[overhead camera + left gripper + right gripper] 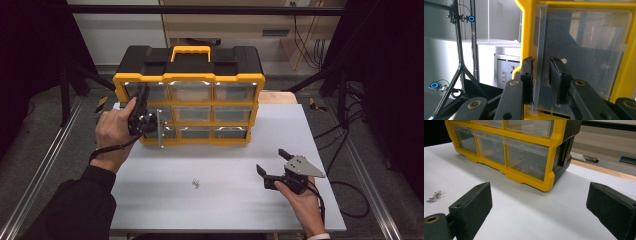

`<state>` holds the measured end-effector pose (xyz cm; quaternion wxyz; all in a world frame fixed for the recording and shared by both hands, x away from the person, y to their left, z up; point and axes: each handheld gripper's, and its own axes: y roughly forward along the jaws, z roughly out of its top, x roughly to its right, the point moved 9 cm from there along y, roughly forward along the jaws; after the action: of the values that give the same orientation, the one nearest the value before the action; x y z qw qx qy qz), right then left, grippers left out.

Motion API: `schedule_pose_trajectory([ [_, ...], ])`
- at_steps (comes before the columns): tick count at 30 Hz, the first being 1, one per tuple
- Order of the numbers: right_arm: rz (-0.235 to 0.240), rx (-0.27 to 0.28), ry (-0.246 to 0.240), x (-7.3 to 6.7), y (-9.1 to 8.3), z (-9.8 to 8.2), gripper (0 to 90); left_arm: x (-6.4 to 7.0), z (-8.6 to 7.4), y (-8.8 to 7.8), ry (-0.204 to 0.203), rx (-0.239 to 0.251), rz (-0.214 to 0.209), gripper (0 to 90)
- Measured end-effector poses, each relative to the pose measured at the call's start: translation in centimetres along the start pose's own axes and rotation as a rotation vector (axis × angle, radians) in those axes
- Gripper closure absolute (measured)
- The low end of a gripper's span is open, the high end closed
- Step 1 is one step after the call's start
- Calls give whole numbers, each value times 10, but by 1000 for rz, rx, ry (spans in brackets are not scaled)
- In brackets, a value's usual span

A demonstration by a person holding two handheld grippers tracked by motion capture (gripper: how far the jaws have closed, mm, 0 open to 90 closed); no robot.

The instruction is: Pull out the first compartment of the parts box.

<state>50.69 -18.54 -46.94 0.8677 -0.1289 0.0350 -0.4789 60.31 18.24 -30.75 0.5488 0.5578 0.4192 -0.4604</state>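
1. Looking down in the high view, the left hand is reaching forward with the wrist turned, pressing the left gripper against the lower left of the organizer, which is standing upright at the far side of the table. The right hand is resting low at the near right, palm up, holding the right gripper with its jaws spread wide and nothing between them, pointing left and away. A few small metal screws are lying on the bare table between the two hands. The organizer is showing three rows of three clear drawers in a yellow frame, with a black top and yellow handle; what the drawers hold is too small to tell here.

2. Riding the left gripper view, the left gripper is clamping the clear front lip of a drawer, one jaw on each side of the thin plastic wall. The yellow frame is bordering the drawer. A sign with red writing is hanging in the background, too blurred to read.

3. Facing the organizer's corner in the right gripper view, the right gripper is hovering just above the table, jaws far apart and empty. The screws are lying at the left edge. The nearest drawer is holding some small pale items, indistinct through the plastic.
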Motion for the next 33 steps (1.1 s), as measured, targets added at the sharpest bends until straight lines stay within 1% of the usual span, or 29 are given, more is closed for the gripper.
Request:
schedule_pose_trajectory([
  [5,-1,-1,-1,0,0,0,65,-1,0,0,2,-1,4,751],
  [7,-1,-1,0,0,0,0,65,0,0,0,-3,2,7,757],
  [11,0,-2,-1,0,0,0,66,-2,0,0,8,-8,7,767],
  [19,0,-2,0,0,0,0,67,-3,0,0,6,-10,12,791],
  [22,-1,-1,0,0,0,0,67,-3,1,0,-5,-13,10,797],
  [24,-1,-2,0,0,0,0,68,-3,0,0,-1,-18,8,803],
  [27,-1,-1,0,0,0,0,67,-3,0,0,-4,-11,13,805],
  [29,-1,-2,-1,0,0,0,67,-3,0,0,4,-13,16,807],
  [30,-1,-1,0,0,0,0,67,-2,0,1,3,-3,21,808],
  [31,-1,-1,-1,0,0,0,67,-3,0,1,11,-8,22,809],
  [33,1,-3,1,0,0,0,67,-2,0,1,14,-5,26,812],
])
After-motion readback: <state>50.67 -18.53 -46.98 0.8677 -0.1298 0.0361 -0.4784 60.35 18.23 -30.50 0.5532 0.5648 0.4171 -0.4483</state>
